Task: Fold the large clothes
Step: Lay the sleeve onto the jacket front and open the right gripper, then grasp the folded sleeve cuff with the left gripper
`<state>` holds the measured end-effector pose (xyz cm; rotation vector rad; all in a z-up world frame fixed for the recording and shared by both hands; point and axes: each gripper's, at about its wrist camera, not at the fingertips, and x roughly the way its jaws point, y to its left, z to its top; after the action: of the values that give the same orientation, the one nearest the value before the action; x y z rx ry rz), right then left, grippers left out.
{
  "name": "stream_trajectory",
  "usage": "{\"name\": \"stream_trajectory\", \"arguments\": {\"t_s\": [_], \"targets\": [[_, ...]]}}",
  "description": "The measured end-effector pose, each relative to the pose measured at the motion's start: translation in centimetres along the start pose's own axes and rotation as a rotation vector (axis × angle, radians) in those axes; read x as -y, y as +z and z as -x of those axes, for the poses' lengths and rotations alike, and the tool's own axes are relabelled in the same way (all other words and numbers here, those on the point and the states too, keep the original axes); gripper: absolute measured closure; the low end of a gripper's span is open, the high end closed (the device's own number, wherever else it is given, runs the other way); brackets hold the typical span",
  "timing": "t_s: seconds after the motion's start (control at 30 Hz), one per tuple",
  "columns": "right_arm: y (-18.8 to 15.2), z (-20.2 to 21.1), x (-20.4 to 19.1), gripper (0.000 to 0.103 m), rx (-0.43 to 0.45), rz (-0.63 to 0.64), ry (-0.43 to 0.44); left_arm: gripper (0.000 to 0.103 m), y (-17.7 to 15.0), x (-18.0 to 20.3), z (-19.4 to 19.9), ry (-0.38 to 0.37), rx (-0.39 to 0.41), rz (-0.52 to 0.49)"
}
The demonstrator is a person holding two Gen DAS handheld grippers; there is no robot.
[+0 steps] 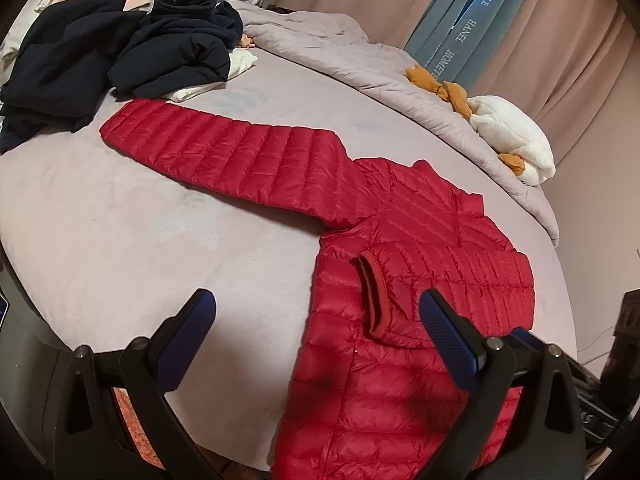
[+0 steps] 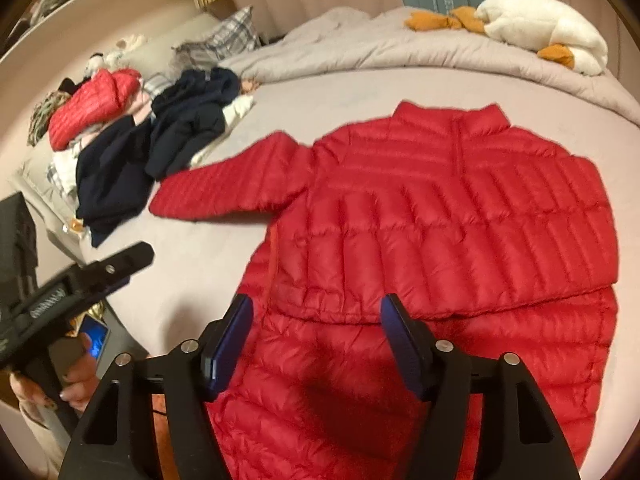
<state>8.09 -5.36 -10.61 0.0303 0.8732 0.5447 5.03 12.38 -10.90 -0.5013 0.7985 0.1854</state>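
A red quilted puffer jacket (image 1: 404, 280) lies flat on the grey bed (image 1: 120, 240). One sleeve (image 1: 224, 152) stretches out to the left. The other sleeve is folded across the body, with its cuff (image 1: 374, 296) on the chest. In the right wrist view the jacket (image 2: 440, 208) shows that folded sleeve (image 2: 480, 264) lying across it. My left gripper (image 1: 316, 304) is open and empty, above the jacket's left edge near the cuff. My right gripper (image 2: 316, 312) is open and empty, above the folded sleeve's end. The left gripper also shows at the left of the right wrist view (image 2: 80, 280).
Dark navy clothes (image 1: 120, 52) are piled at the bed's far left, with a folded red jacket (image 2: 92, 104) behind them. A bunched grey duvet (image 1: 360, 56) and a white and orange plush goose (image 1: 508, 132) lie along the far side. Plaid pillows (image 2: 224, 40) lie at the head.
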Motion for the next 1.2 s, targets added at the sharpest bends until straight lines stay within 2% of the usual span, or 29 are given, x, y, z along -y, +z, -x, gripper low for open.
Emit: {"name": "stream_trajectory", "arguments": {"t_s": [0.13, 0.27, 0.33, 0.53, 0.97, 1.2], "targets": [[0.3, 1.5, -0.3, 0.024, 0.071, 0.019, -0.014, 0.001, 0.0, 0.5, 0.2, -0.01, 0.005, -0.012], [0.3, 3.0, -0.3, 0.018, 0.153, 0.042, -0.052, 0.001, -0.1, 1.0, 0.4, -0.02, 0.01, -0.03], [0.3, 3.6, -0.1, 0.01, 0.2, 0.035, -0.068, 0.001, -0.2, 1.3, 0.4, -0.032, 0.008, -0.041], [0.2, 4.7, 1.3, 0.004, 0.288, 0.005, -0.126, 0.001, -0.4, 2.2, -0.3, -0.047, -0.012, -0.063], [-1.7, 5.1, 6.9, 0.004, 0.306, -0.169, -0.279, 0.004, -1.2, 4.1, -3.9, -0.14, -0.102, -0.058], [-2.8, 5.6, 9.3, 0.004, 0.303, -0.256, -0.307, 0.006, -2.0, 5.7, -6.1, -0.156, -0.142, -0.088]]}}
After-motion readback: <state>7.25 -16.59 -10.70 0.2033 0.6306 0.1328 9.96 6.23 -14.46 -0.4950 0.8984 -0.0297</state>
